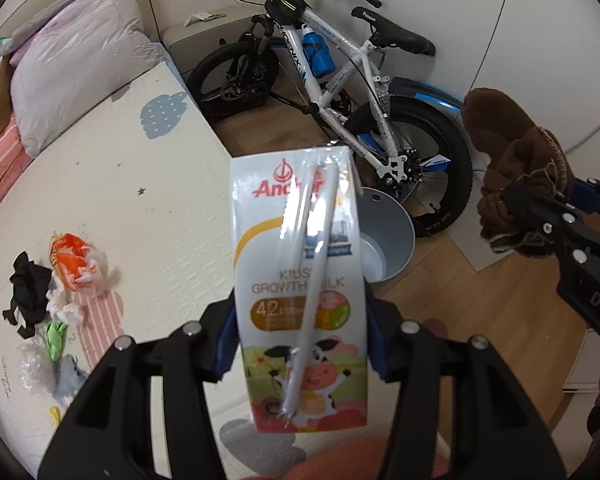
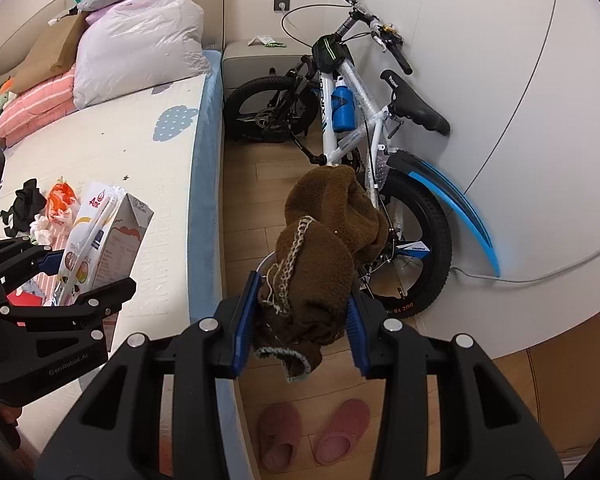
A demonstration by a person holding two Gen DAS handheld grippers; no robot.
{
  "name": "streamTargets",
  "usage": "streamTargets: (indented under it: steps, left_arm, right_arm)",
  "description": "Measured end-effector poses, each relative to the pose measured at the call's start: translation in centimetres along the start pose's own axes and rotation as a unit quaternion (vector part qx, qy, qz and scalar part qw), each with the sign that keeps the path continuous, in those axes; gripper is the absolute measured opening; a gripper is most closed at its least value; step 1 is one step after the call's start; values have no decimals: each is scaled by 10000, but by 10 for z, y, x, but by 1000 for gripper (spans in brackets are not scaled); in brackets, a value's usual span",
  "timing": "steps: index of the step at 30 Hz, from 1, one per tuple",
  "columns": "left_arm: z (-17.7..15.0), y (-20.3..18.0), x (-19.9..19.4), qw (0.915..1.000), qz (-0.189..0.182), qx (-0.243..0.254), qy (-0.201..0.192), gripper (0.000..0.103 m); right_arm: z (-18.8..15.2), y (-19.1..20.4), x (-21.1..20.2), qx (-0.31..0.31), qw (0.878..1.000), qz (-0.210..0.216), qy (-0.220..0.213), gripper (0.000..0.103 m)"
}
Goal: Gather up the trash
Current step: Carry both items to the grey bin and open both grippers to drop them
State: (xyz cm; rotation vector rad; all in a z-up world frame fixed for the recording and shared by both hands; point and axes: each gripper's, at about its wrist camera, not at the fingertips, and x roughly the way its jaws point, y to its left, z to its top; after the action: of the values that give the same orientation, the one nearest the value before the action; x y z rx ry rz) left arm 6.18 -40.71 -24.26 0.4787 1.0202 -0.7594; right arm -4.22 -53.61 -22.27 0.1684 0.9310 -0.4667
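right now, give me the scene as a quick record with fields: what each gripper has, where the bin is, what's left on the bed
left gripper: shut on milk carton, upright, wrapped straw on its front
right gripper: shut on brown knitted cloth, bunched, hanging loose
bin: grey, open, on the wooden floor beside the bed, behind the carton in the left wrist view
left on bed mat: orange wrapper, black scrap, white crumpled bits, green scrap
nearby: bicycle against the wall, pink slippers on the floor
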Motion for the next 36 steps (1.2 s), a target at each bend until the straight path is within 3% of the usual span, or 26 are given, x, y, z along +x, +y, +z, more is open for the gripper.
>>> streamTargets:
  steps: [13, 17, 18, 20, 36]
  left_arm:
    - [32, 2, 106, 9985, -223, 493, 102, 52]
    - [36, 2, 123, 9979, -265, 566, 188, 52]
    - [36, 2, 127, 9977, -275, 587, 210, 52]
    - [36, 0, 131, 9973, -297, 623, 245, 52]
    - [43, -28, 133, 9955, -371, 838, 244, 52]
  right_arm:
    - [2, -3, 125, 135, 9987, 131, 478, 38]
    - [4, -1, 145, 159, 9983, 187, 536, 48]
    - [5, -1, 148, 144, 9984, 162, 523, 59]
    - [7, 0, 152, 121, 9987, 119, 470, 69]
    - [1, -33, 129, 231, 9987, -273, 354, 69]
